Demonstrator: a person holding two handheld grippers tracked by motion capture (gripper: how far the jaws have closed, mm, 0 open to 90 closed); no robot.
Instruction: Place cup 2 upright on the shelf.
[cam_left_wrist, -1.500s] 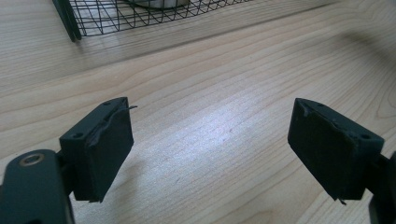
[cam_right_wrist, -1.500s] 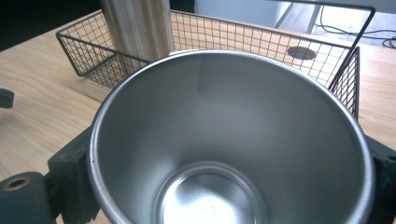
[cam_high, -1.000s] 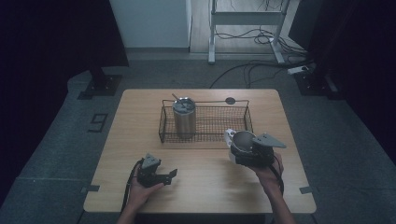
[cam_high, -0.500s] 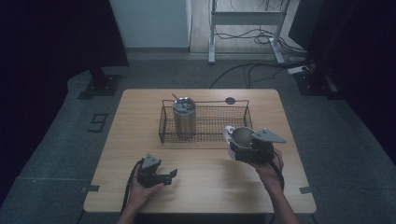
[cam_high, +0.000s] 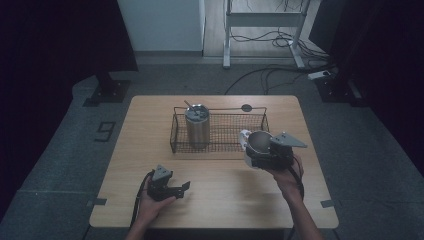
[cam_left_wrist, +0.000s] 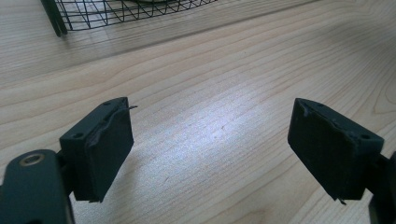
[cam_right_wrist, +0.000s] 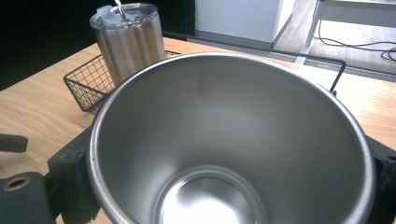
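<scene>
— Item one, the right hand?

— Right gripper (cam_high: 257, 151), jaws pinching an open steel cup (cam_high: 260, 141) from both sides. The cup is held at the near right corner of the wire basket (cam_high: 230, 131); its inside looks bare and shiny in the right gripper view.

— Item two, the left?

— Left gripper (cam_high: 172, 189), low over the wooden table (cam_high: 220, 200) near its front edge, well apart from the basket. Fingers (cam_left_wrist: 109, 149) spread wide, only tabletop between them.

— Anything in the basket?

— One lidded steel tumbler (cam_high: 197, 125), upright at the left end.
</scene>
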